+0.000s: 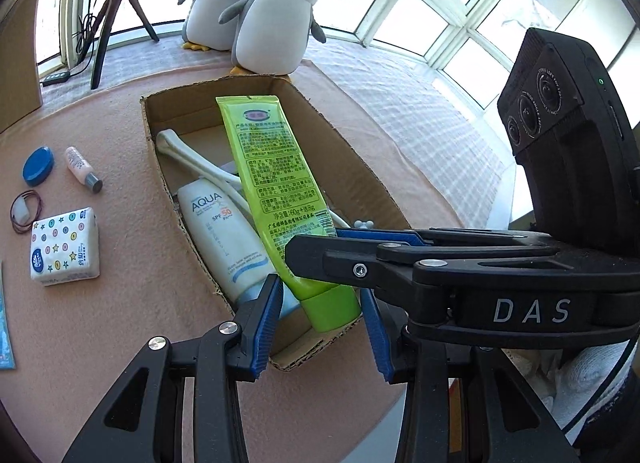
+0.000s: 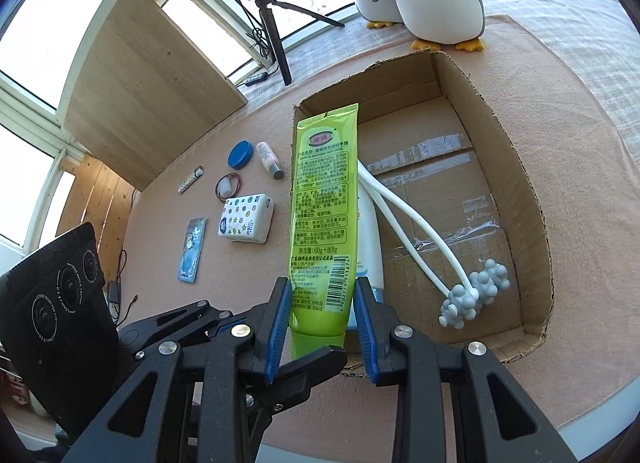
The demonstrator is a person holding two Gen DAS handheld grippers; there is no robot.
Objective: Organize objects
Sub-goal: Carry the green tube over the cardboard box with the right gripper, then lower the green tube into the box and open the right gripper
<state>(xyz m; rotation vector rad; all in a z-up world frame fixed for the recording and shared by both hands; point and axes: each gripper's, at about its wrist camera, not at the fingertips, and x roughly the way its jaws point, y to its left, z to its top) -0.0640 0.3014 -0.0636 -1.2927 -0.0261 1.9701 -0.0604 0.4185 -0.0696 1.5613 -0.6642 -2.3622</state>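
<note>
A lime-green tube (image 1: 276, 167) (image 2: 322, 199) hangs tilted over the open cardboard box (image 1: 360, 171) (image 2: 516, 167). My right gripper (image 2: 323, 283) is shut on its lower body just above the cap; in the left wrist view the right gripper (image 1: 316, 241) reaches in from the right. My left gripper (image 1: 320, 287) has its blue pads against the green cap end, and the left gripper (image 2: 312, 363) shows under the tube in the right wrist view. Inside the box lie a white AQUA sunscreen bottle (image 1: 224, 231) and a white massager with grey knobbed heads (image 2: 472, 295).
On the pink tabletop left of the box lie a star-patterned tissue pack (image 1: 64, 247) (image 2: 246, 219), a blue lid (image 1: 38, 165), a small pink bottle (image 1: 82, 169), hair ties (image 1: 26, 209) and a blue packet (image 2: 192, 249). Penguin plushies (image 1: 272, 19) and a tripod (image 1: 116, 11) stand behind.
</note>
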